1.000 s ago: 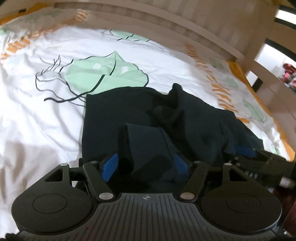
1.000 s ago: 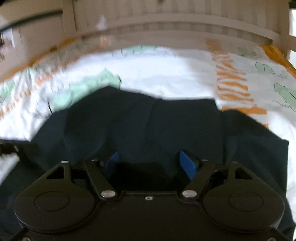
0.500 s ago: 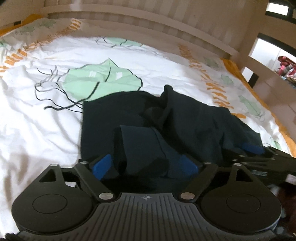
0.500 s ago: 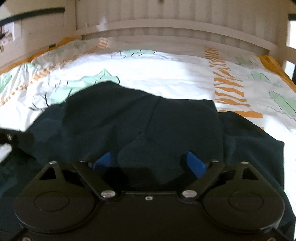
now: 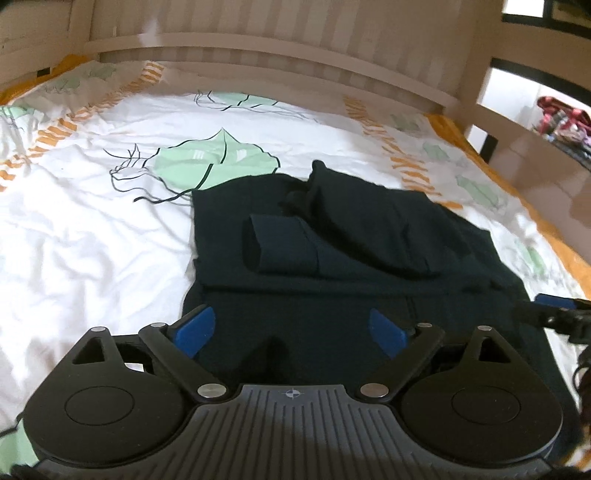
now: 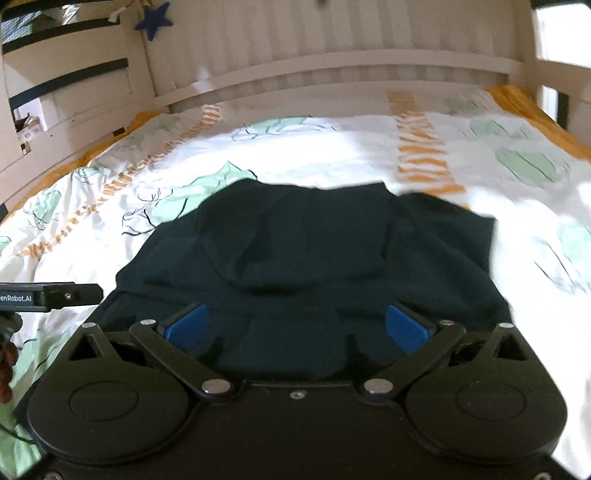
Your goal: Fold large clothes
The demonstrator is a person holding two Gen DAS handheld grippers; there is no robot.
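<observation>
A dark navy garment (image 5: 332, 266) lies partly folded on the bed, with a sleeve cuff and bunched folds on top. It also shows in the right wrist view (image 6: 303, 251). My left gripper (image 5: 291, 328) is open, its blue pads apart just above the garment's near edge, holding nothing. My right gripper (image 6: 295, 325) is open too, over the near edge on the garment's other side. The right gripper's tip (image 5: 554, 306) shows at the right edge of the left wrist view; the left gripper's side (image 6: 48, 295) shows at the left of the right wrist view.
The garment rests on a white bedsheet (image 5: 92, 221) with green leaf prints and orange stripes. A white slatted headboard (image 5: 258, 40) runs along the far side. Bed rails (image 6: 66, 81) and a blue star (image 6: 153, 20) stand at the left.
Both grippers have opened wider and let go of the fabric, which has dropped flat. Both have pulled back and risen from the garment.
</observation>
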